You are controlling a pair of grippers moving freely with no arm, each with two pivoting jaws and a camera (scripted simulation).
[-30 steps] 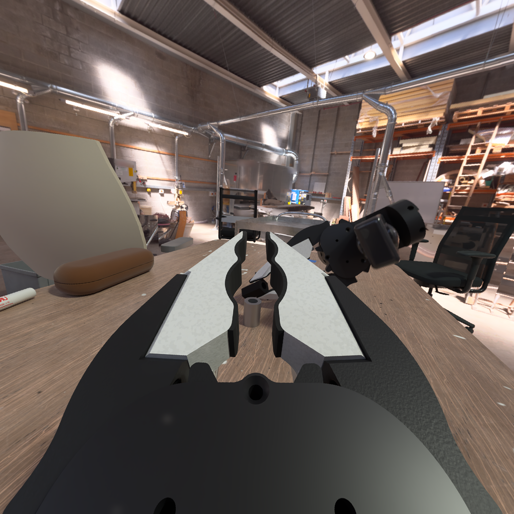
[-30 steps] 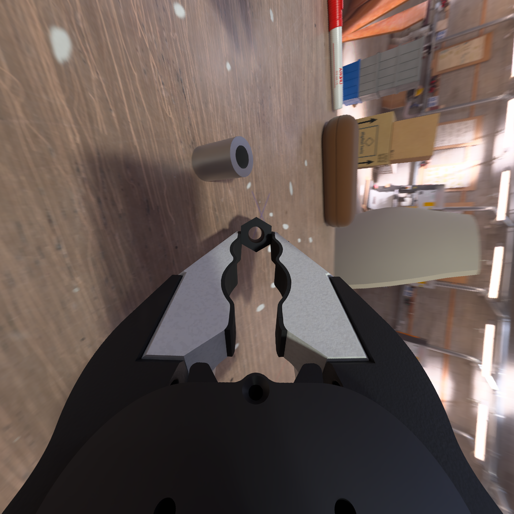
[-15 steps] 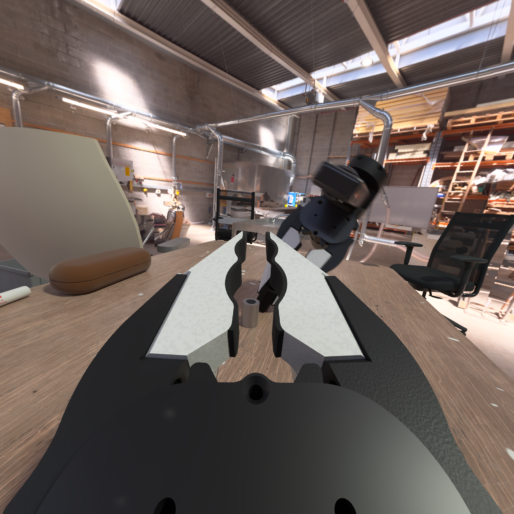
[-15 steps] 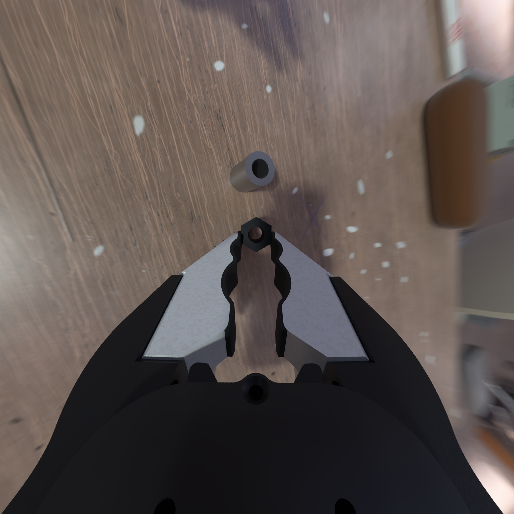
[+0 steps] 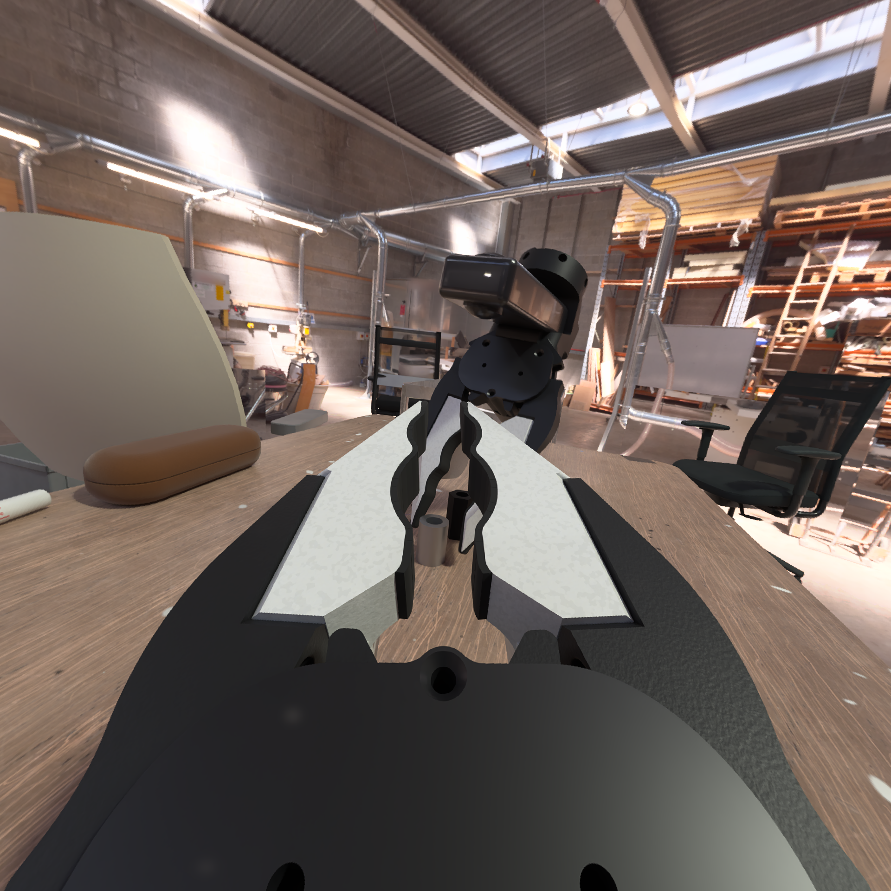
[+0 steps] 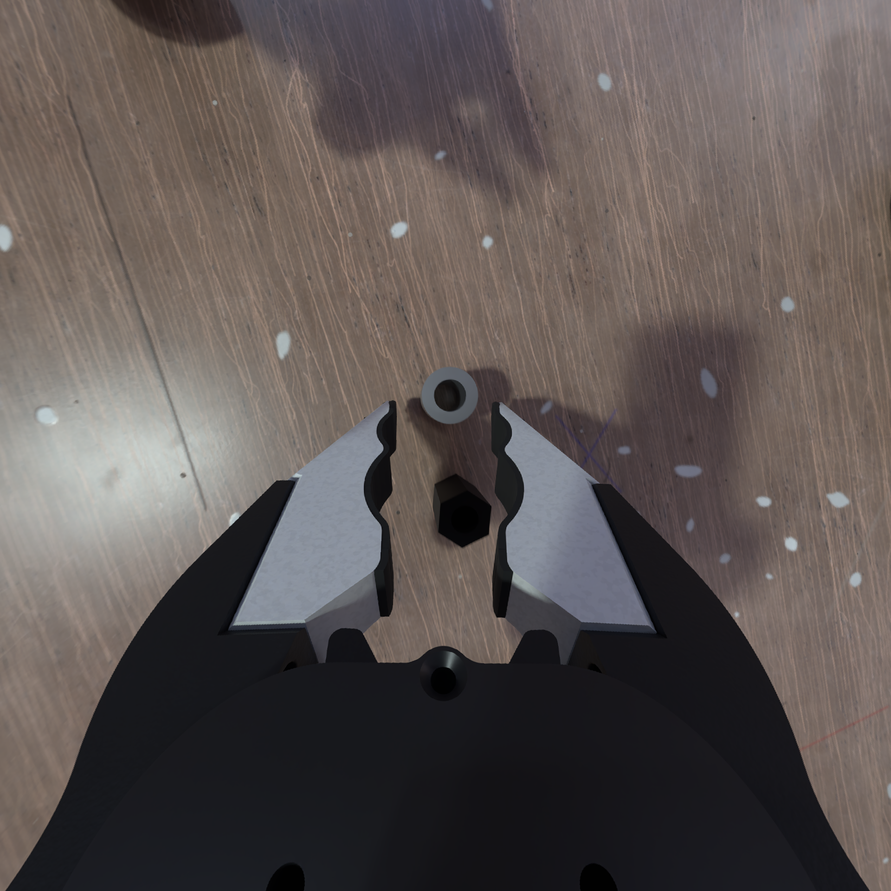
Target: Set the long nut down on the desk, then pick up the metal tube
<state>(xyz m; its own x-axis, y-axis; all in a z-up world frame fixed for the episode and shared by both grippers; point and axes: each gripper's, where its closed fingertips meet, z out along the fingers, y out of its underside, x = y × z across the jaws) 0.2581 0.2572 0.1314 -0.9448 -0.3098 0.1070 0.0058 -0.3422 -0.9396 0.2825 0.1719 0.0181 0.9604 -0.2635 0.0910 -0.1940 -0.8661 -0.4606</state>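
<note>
The black long nut (image 6: 462,518) stands on end on the wooden desk (image 6: 193,289), between the jaws of my right gripper (image 6: 444,404). The jaws are open and do not touch it. The grey metal tube (image 6: 449,395) stands on end just beyond the right fingertips. In the left wrist view the tube (image 5: 432,540) and the nut (image 5: 458,511) show side by side through the gap of my left gripper (image 5: 443,410). Its jaws stand slightly apart and hold nothing. The right gripper's black housing (image 5: 506,371) hangs over both parts, pointing down.
A brown glasses case (image 5: 168,463) lies at the left, with a white marker (image 5: 19,504) beside it and a beige curved panel (image 5: 96,328) behind. A black office chair (image 5: 790,458) stands past the desk's right edge (image 5: 723,545).
My right gripper has swung from sideways to pointing straight down and opened. The nut it held now stands free on the desk beside the tube. The left gripper has barely moved.
</note>
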